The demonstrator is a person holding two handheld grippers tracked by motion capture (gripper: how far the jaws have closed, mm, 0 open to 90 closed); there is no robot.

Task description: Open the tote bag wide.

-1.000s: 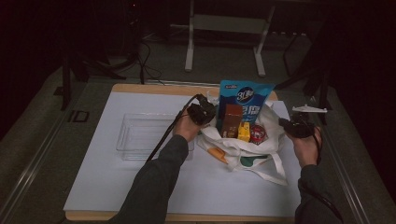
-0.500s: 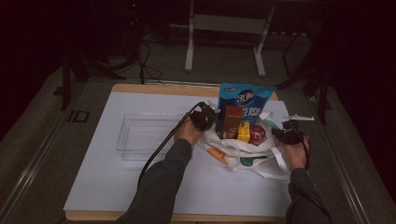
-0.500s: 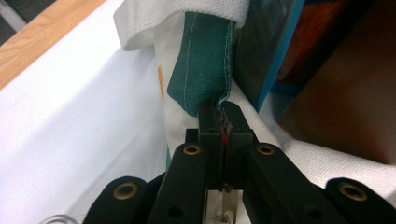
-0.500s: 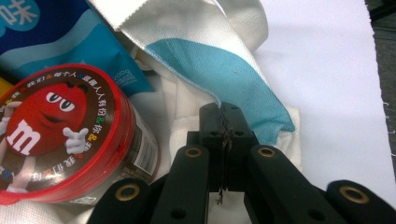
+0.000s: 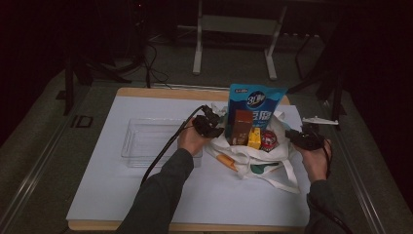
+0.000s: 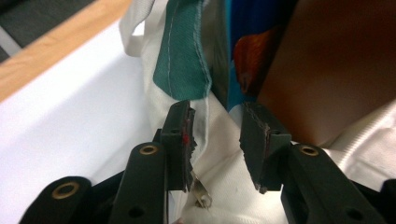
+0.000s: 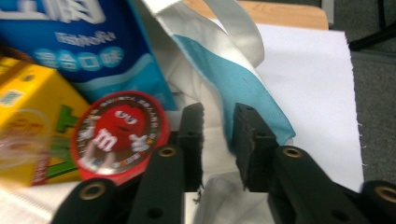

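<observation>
A white tote bag [image 5: 253, 161] stands on the white mat. It holds a tall blue snack bag [image 5: 255, 100], a brown box [image 5: 241, 127], a yellow box [image 5: 254, 138] and a red M&M's tub [image 5: 268, 140]. My left gripper [image 5: 210, 126] is at the bag's left rim. Its jaws [image 6: 217, 112] have just been opening, and white bag fabric [image 6: 219, 186] lies loose in the gap under a green trim [image 6: 182, 51]. My right gripper [image 5: 301, 138] is at the right rim. Its jaws [image 7: 218, 112] have also just been opening around the bag's blue-edged fabric [image 7: 252, 93], beside the tub [image 7: 119, 135].
A clear plastic tray [image 5: 146, 141] sits on the mat left of the bag, just beyond my left forearm. The bag's handles trail toward the front edge [image 5: 287, 178]. Dark floor and a metal stand lie beyond the table's far wooden edge [image 5: 170, 91].
The right gripper has come inward and down toward the bag's right rim. Both grippers now stand with parted jaws at the rims, and the bag rests on the mat.
</observation>
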